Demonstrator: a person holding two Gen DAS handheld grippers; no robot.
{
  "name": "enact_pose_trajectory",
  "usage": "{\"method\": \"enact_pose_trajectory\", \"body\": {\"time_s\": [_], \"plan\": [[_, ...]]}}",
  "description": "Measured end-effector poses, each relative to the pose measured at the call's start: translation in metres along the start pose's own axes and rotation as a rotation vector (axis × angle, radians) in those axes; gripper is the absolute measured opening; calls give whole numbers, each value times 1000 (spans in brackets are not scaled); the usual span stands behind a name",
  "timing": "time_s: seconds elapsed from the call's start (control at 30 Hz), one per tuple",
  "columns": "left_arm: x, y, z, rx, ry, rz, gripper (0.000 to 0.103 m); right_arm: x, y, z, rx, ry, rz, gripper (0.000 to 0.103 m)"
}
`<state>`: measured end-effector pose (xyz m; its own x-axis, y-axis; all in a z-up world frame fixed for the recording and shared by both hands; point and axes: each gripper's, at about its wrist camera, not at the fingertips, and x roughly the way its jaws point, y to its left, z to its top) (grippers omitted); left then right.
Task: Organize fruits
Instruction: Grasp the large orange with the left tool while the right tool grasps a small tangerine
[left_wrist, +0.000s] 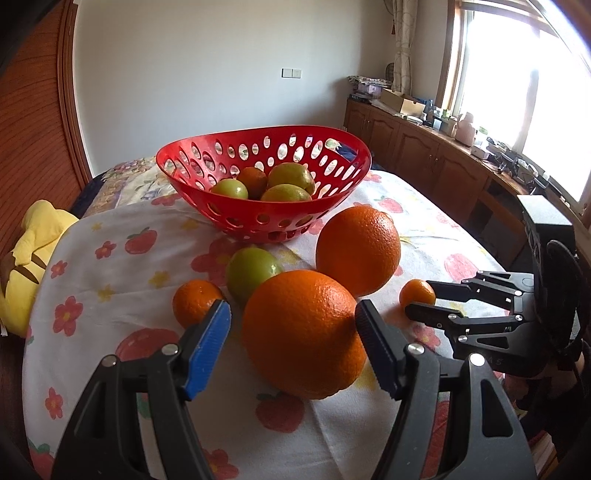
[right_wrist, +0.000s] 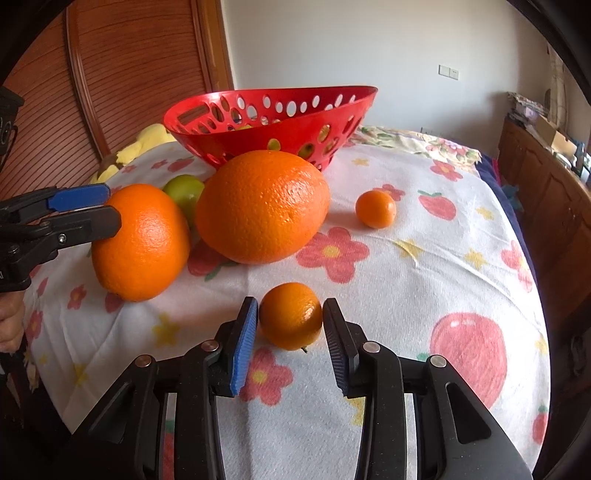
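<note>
A red perforated basket (left_wrist: 258, 221) (right_wrist: 251, 140) at the back of the table holds green fruits and a small orange one. My left gripper (left_wrist: 292, 304) (right_wrist: 112, 206) is open and straddles a big orange (left_wrist: 303, 332) (right_wrist: 140, 240). A gap shows beside its blue pad (left_wrist: 210, 343). A second big orange (left_wrist: 358, 251) (right_wrist: 262, 206) and a green fruit (left_wrist: 251, 273) (right_wrist: 184, 195) lie just behind. A small mandarin (left_wrist: 197, 301) rests left of the blue pad. My right gripper (right_wrist: 290, 302) (left_wrist: 419, 296) is shut on another mandarin (right_wrist: 290, 315) (left_wrist: 417, 291) on the cloth.
A third loose mandarin (right_wrist: 376, 208) lies to the right on the flowered tablecloth (right_wrist: 406, 295). A yellow plush toy (left_wrist: 33, 243) sits at the table's left edge. Wooden cabinets (left_wrist: 424, 158) run under the window, and a hand (right_wrist: 11, 321) shows at the left.
</note>
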<state>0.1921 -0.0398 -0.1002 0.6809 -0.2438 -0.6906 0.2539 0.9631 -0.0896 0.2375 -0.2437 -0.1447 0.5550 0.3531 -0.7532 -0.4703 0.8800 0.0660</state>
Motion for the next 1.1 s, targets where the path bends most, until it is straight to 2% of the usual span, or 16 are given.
{"method": "enact_pose_trajectory", "body": {"time_s": [0.4, 0.53, 0.8, 1.1], "plan": [[8, -7, 5, 9, 69, 8, 71, -4, -9, -7, 53, -20, 48, 34], [12, -13, 4, 36, 86, 21, 72, -3, -3, -7, 29, -17, 32, 34], [19, -14, 4, 25, 94, 15, 77, -3, 5, -9, -13, -20, 11, 34], [30, -11, 0, 16, 121, -38, 82, 1, 4, -8, -8, -1, 18, 34]]}}
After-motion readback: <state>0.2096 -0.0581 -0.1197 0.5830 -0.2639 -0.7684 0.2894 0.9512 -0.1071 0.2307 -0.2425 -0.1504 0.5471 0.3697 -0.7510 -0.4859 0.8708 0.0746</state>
